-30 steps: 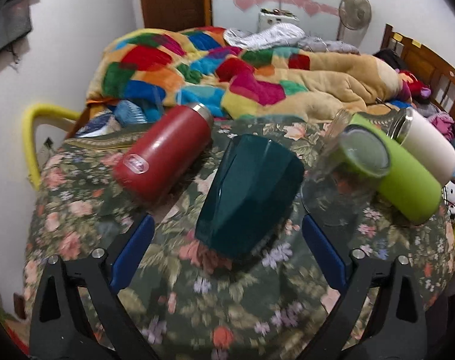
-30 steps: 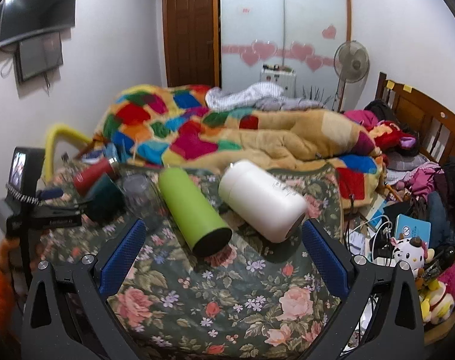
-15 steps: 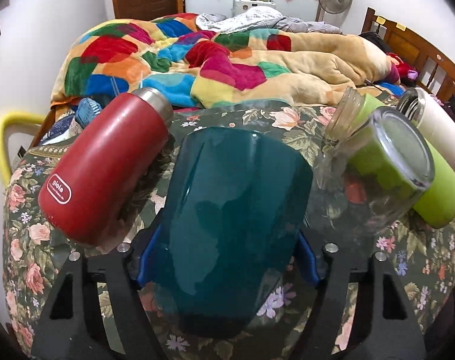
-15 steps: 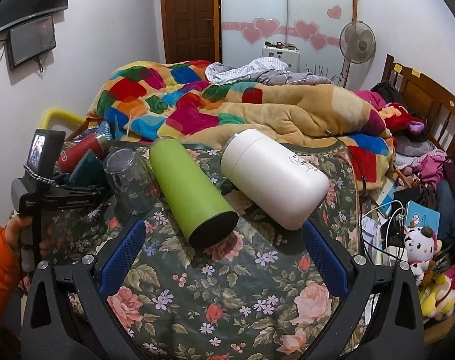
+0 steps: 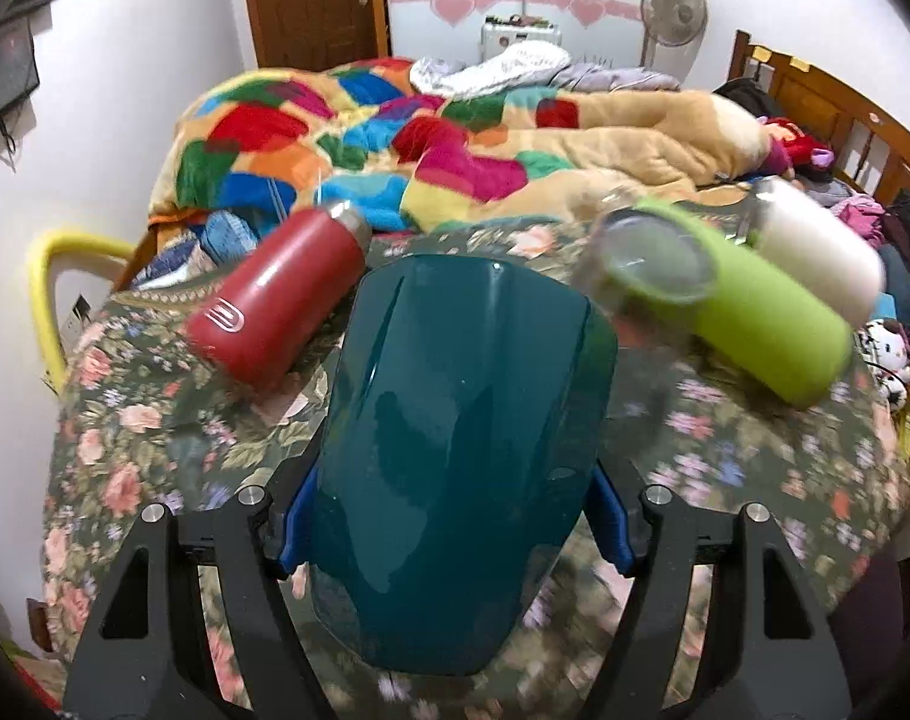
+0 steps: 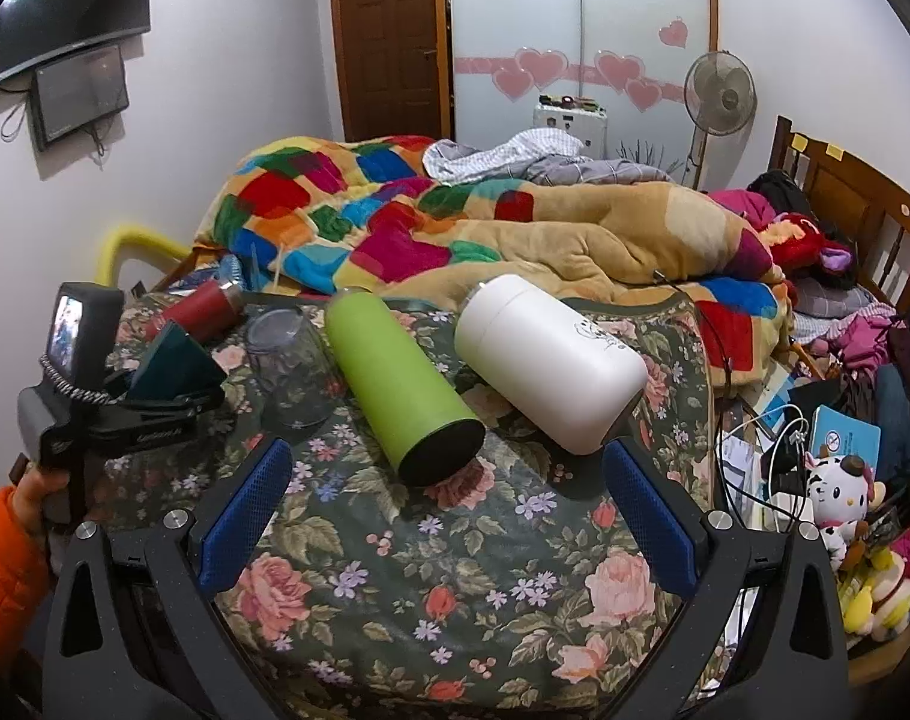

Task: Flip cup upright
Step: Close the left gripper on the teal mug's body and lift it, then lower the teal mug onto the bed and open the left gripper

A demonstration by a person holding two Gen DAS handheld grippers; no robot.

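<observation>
A dark teal faceted cup (image 5: 455, 456) fills the middle of the left wrist view. My left gripper (image 5: 452, 516) is shut on it, blue pads pressed on both sides, and holds it tilted off the floral table (image 5: 131, 420). In the right wrist view the same cup (image 6: 176, 360) sits in the left gripper at far left, tipped up. My right gripper (image 6: 449, 519) is open and empty, low over the table's front, facing the lying bottles.
A red bottle (image 5: 275, 300), a clear glass (image 5: 641, 294), a green bottle (image 6: 398, 384) and a white flask (image 6: 545, 360) lie on the table (image 6: 455, 600). A bed with a patchwork quilt (image 6: 395, 204) lies behind. Cables and toys (image 6: 839, 498) are at the right.
My left gripper moved in around the teal cup, shut on it and lifted it off the table. The right gripper stayed open and shifted slightly.
</observation>
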